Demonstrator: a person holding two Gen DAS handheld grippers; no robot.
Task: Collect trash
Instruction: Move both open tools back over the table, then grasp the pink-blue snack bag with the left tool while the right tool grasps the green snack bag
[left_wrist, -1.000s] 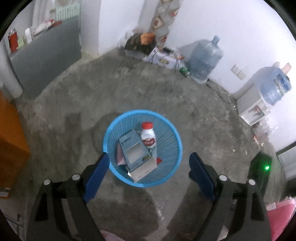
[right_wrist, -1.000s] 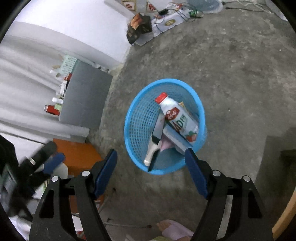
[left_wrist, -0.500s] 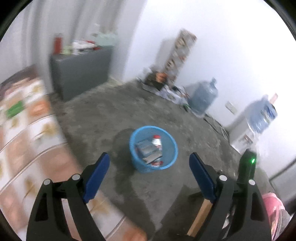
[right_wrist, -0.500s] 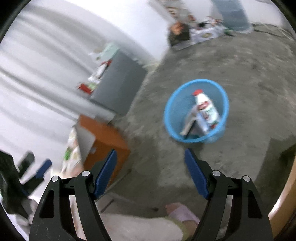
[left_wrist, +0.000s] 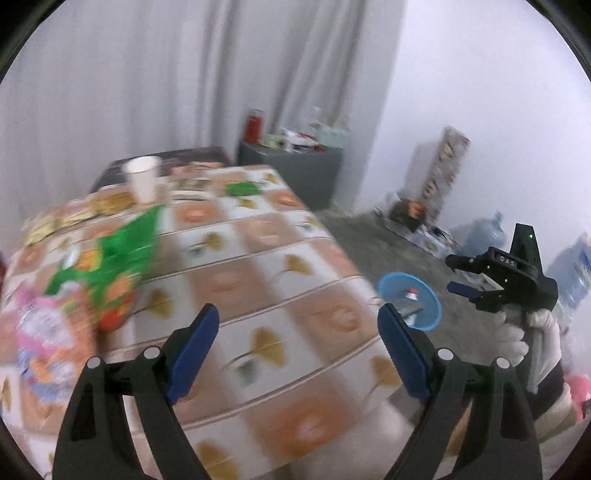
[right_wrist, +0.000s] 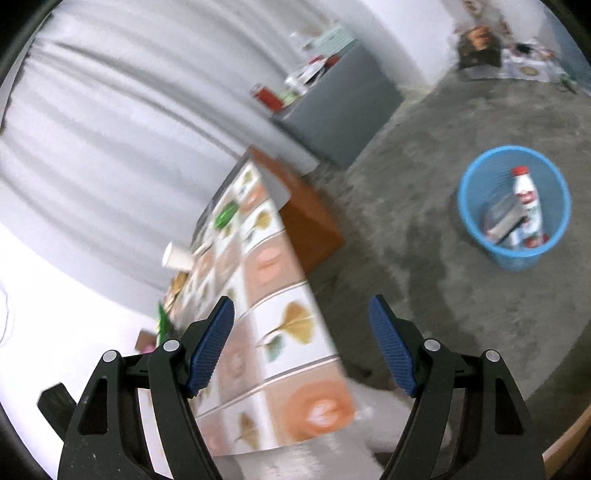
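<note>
My left gripper (left_wrist: 297, 323) is open and empty above a table with a flowered cloth (left_wrist: 258, 280). On the cloth lie a green snack bag (left_wrist: 110, 254), a pink wrapper (left_wrist: 40, 332) and a white paper cup (left_wrist: 142, 182). The blue trash basket (left_wrist: 410, 304) stands on the floor beyond the table, holding a white bottle with a red cap (right_wrist: 526, 199) and a box (right_wrist: 502, 218). My right gripper (right_wrist: 301, 317) is open and empty over the table's edge; it also shows in the left wrist view (left_wrist: 465, 277), held by a gloved hand (left_wrist: 517, 332). The basket (right_wrist: 513, 203) sits to its right.
A grey cabinet (left_wrist: 291, 173) with bottles and clutter stands by the curtain (left_wrist: 147, 74). Water jugs (left_wrist: 484, 236) and boxes (left_wrist: 410, 210) line the far wall. An orange cabinet side (right_wrist: 306, 210) shows under the table. The concrete floor (right_wrist: 424, 258) spreads around the basket.
Both grippers have risen and swung away from above the basket toward the table. The basket now looks smaller and off to the right. Both stay open.
</note>
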